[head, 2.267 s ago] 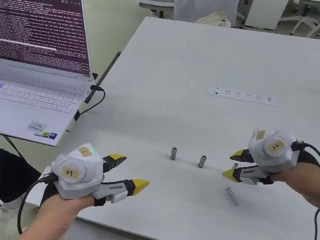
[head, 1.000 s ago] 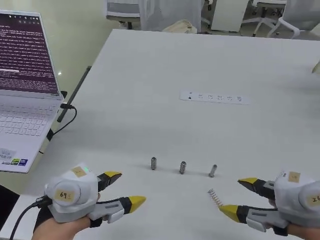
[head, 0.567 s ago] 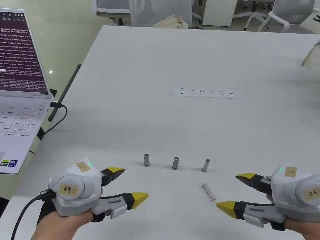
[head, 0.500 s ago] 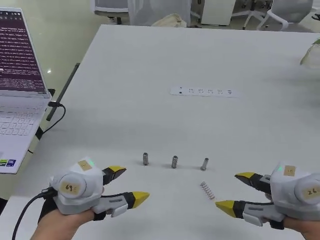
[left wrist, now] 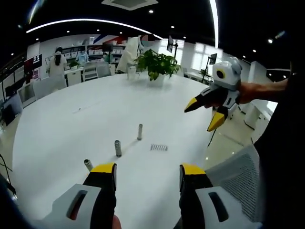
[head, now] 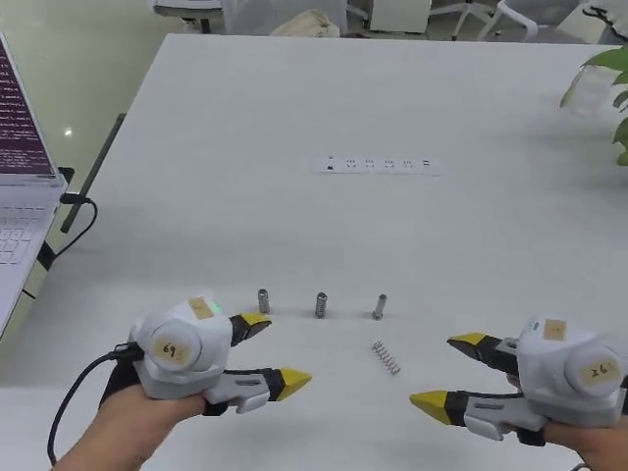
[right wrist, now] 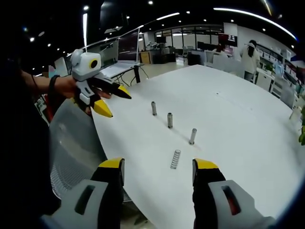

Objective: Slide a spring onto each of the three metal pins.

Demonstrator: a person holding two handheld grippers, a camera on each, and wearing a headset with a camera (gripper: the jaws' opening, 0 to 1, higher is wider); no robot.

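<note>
Three short metal pins stand in a row on the white table (head: 442,245). The left pin (head: 263,300) and the middle pin (head: 321,305) each carry a spring. The right pin (head: 379,307) looks bare. A loose spring (head: 386,357) lies flat just in front of it, also in the left gripper view (left wrist: 158,147) and the right gripper view (right wrist: 175,159). My left gripper (head: 280,350) (left wrist: 147,168) is open, in front of the left pin. My right gripper (head: 444,371) (right wrist: 158,164) is open, right of the loose spring, holding nothing.
A white power strip (head: 378,165) lies flat farther back. A laptop (head: 15,196) and its cable (head: 78,211) sit off the table's left side. A potted plant (head: 603,88) stands at the far right. The table's front edge runs just below both grippers.
The camera has swung right, shifting the scene left. The right gripper has drawn back from the right pin toward the front edge. The left gripper edged slightly right.
</note>
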